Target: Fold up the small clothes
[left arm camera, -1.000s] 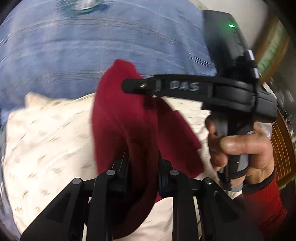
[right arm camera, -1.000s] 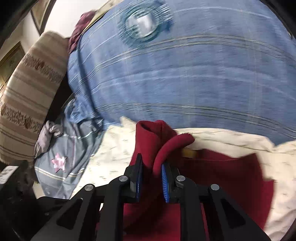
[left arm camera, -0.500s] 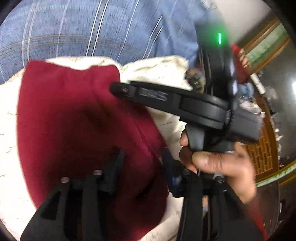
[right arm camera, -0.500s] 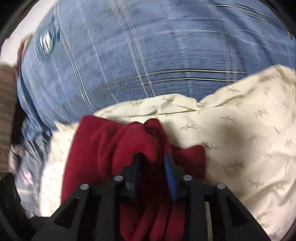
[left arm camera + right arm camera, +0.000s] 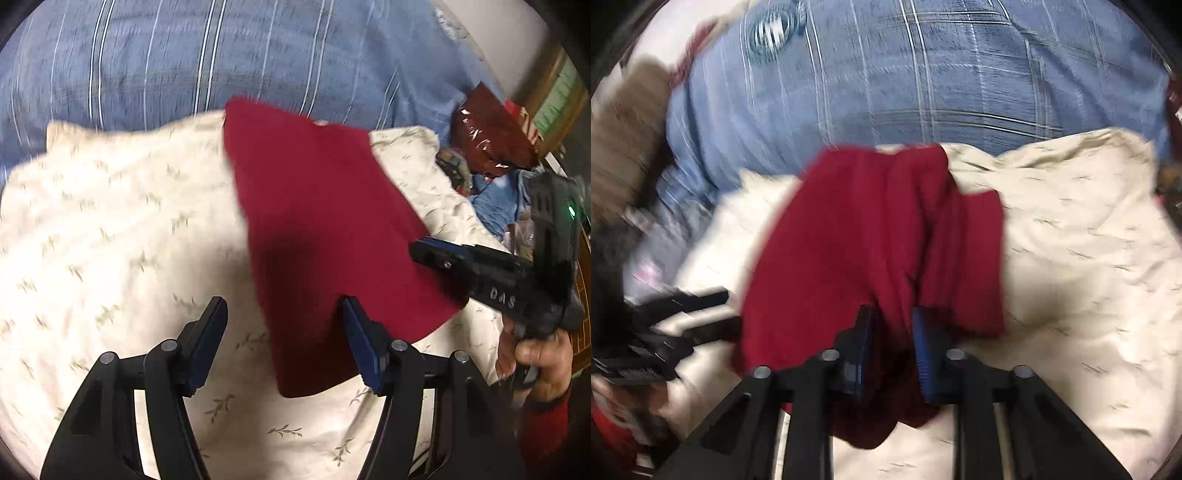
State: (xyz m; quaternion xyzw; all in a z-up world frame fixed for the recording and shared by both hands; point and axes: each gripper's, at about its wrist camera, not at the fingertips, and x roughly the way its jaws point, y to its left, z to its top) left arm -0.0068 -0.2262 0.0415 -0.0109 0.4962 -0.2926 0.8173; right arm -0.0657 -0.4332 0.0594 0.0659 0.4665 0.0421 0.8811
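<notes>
A dark red cloth point(image 5: 325, 229) lies spread over a cream leaf-print fabric point(image 5: 110, 240). My left gripper point(image 5: 284, 332) hovers above the cloth's near corner. Its jaws are opening wide: the corner lies below and between them, and neither pad presses it. In the left wrist view a hand holds my right gripper point(image 5: 428, 251) at the cloth's right edge. The right wrist view shows the red cloth point(image 5: 857, 236) bunched between the blue pads of my right gripper point(image 5: 892, 343), whose jaws are closing on it. My left gripper point(image 5: 720, 310) shows blurred at the left there.
A blue striped bedcover point(image 5: 221, 74) rises behind the cream fabric point(image 5: 1089, 240). A glossy dark red bag point(image 5: 491, 140) and mixed clutter lie far right. In the right wrist view a beige cushion point(image 5: 624, 147) and a grey garment point(image 5: 653, 266) sit at the left.
My left gripper let go of the red cloth and opened wide. The cloth came down and now lies flatter on the cream fabric. The right gripper swung out to the cloth's right edge.
</notes>
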